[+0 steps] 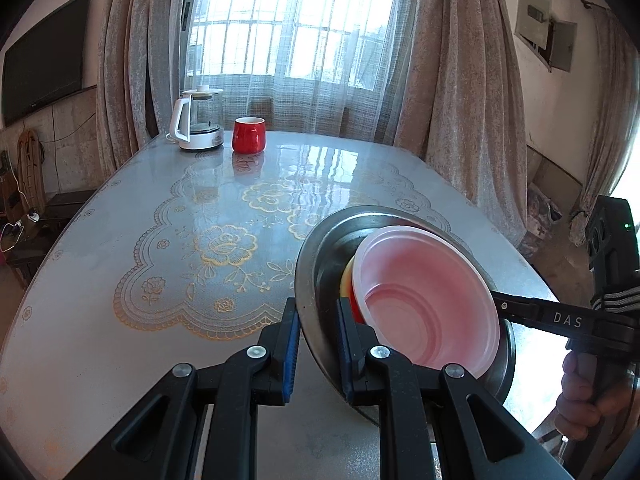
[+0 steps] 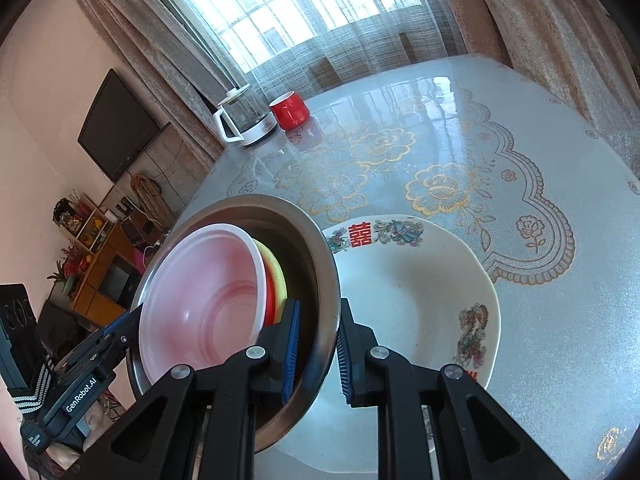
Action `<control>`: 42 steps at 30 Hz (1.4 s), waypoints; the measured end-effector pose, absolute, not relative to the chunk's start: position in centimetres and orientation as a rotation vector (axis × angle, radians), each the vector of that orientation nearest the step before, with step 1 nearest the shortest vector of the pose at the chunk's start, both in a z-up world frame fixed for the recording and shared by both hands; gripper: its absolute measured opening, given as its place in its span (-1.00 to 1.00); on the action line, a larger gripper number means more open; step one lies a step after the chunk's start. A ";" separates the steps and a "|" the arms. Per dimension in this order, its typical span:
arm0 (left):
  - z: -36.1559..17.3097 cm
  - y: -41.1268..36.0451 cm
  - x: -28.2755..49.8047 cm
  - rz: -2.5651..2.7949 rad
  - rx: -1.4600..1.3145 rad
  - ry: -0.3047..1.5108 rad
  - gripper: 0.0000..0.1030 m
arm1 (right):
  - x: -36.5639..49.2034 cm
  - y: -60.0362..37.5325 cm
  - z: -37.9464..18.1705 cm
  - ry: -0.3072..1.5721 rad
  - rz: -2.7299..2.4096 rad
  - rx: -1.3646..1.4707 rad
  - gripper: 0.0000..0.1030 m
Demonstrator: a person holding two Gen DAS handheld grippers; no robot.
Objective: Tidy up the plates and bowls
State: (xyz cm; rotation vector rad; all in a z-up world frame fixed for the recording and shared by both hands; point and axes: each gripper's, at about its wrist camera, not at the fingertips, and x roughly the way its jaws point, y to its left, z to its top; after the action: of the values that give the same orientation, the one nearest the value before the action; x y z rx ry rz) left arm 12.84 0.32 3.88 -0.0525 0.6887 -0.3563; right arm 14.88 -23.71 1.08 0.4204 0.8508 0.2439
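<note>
A steel bowl (image 1: pixel 320 256) is tilted and held up above the table, with a pink plastic bowl (image 1: pixel 424 300) nested in it over a yellow and a red one (image 1: pixel 347 284). My left gripper (image 1: pixel 318 340) is shut on the steel bowl's rim at its left. My right gripper (image 2: pixel 318 344) is shut on the opposite rim of the steel bowl (image 2: pixel 320 280); the pink bowl (image 2: pixel 200 304) shows inside. A white plate (image 2: pixel 420 300) with a dragon pattern lies on the table just under and right of the bowls.
A glass kettle (image 1: pixel 198 120) and a red mug (image 1: pixel 249 135) stand at the far left of the table (image 1: pixel 160 240). The table has a lace-pattern cover. Curtains and a window are behind it.
</note>
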 end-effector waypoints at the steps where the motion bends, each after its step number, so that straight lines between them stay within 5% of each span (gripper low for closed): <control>1: 3.9 0.0 12.9 -0.362 -0.052 0.690 -0.69 | 14.7 -24.0 1.1 0.848 0.237 0.424 -0.64; 42: 0.6 -4.9 14.9 -0.435 -0.049 0.835 -0.66 | 13.5 -29.0 -1.3 0.880 0.112 0.454 -0.64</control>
State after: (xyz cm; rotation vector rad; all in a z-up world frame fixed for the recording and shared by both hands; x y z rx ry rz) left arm 14.86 -4.92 0.56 -0.0490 0.8353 -0.4349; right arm 13.46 -29.05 -1.33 0.4539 0.8798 0.1115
